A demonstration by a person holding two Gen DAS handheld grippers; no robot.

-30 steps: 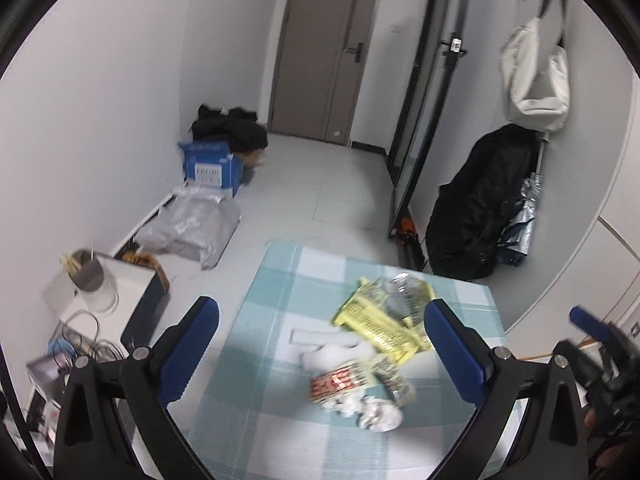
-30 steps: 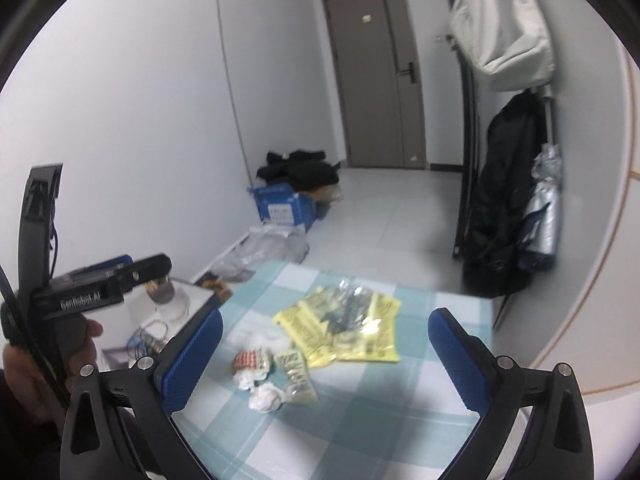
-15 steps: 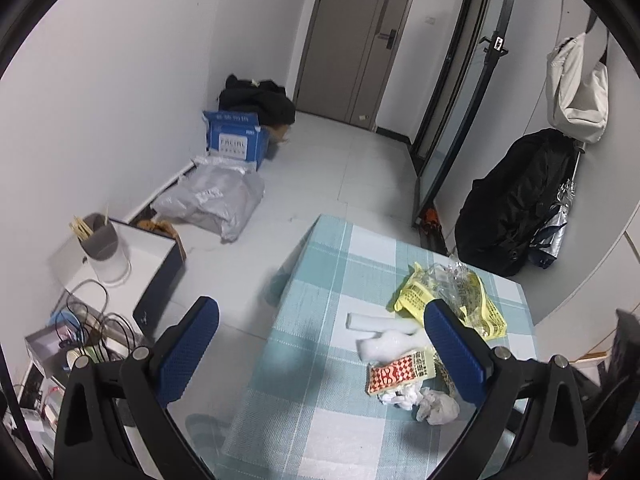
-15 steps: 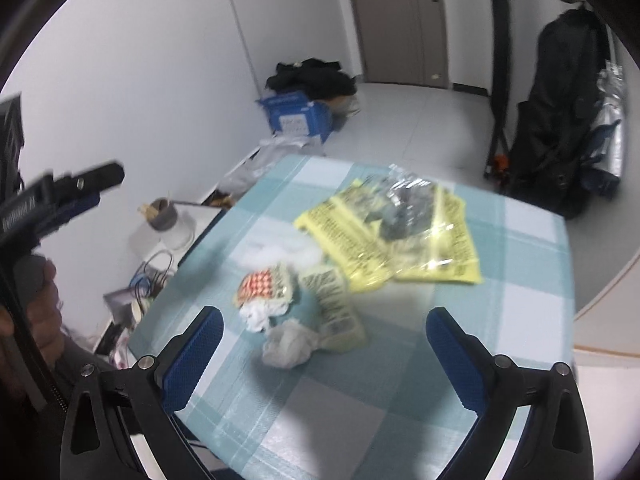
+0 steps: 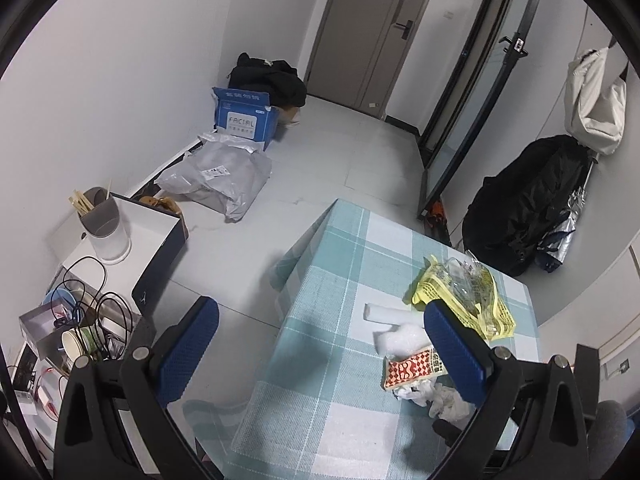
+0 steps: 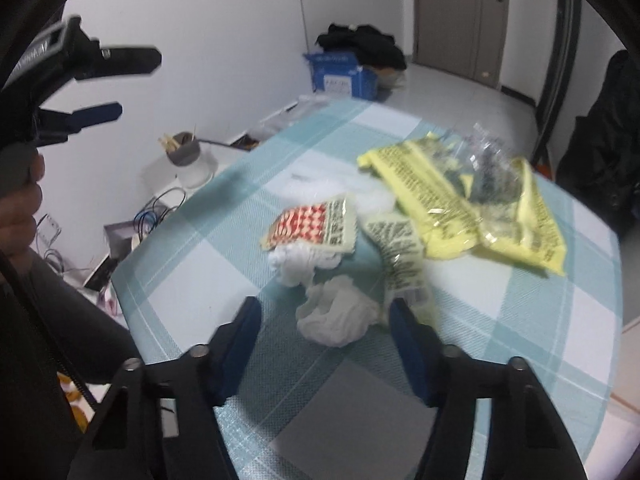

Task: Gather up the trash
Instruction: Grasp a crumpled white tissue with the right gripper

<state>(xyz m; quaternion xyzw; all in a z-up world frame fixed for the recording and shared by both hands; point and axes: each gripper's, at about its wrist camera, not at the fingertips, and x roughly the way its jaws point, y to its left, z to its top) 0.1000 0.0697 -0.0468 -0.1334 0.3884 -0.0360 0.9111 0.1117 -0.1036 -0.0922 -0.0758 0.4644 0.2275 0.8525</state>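
Right wrist view: right gripper [image 6: 324, 316] angled down over table with teal-and-white checked cloth [image 6: 520, 320]. Blue-padded jaws closing, partway in. Crumpled white tissue ball [image 6: 336, 316] between the pads; pads not yet pressing on it, small gaps visible on both sides. Picture slightly blurred.

Trash cluster on the cloth:
- second crumpled white tissue [image 6: 298, 266] just beyond the first, touching lower edge of red-and-white patterned flat packet [image 6: 312, 228]
- small pale-yellow printed wrapper [image 6: 400, 256] just right of the tissues, reaching down beside the right pad
- large yellow printed plastic bag [image 6: 492, 208] further back, with crinkled clear plastic wrap [image 6: 488, 172] lying on top
- white foam sheet [image 6: 332, 184] behind the patterned packet, partly hidden

Left gripper [image 6: 120, 84] seen at upper left of same view, held in a hand [image 6: 20, 208], off the table's left side, jaws spread wide, nothing between.

Left wrist view: left gripper [image 5: 320, 344] jaws wide, empty, aimed at floor and table's left edge. Same trash pile near right pad: patterned packet [image 5: 412, 368], tissues [image 5: 444, 400], foam sheet [image 5: 400, 332], yellow bag [image 5: 472, 300].

Surroundings on floor, well apart from table: blue cardboard box [image 5: 244, 118], grey plastic mailer bag [image 5: 220, 180], black clothing heap [image 5: 268, 78]. Low white-topped unit [image 5: 132, 248] at left carries grey cup holding sticks [image 5: 98, 216].
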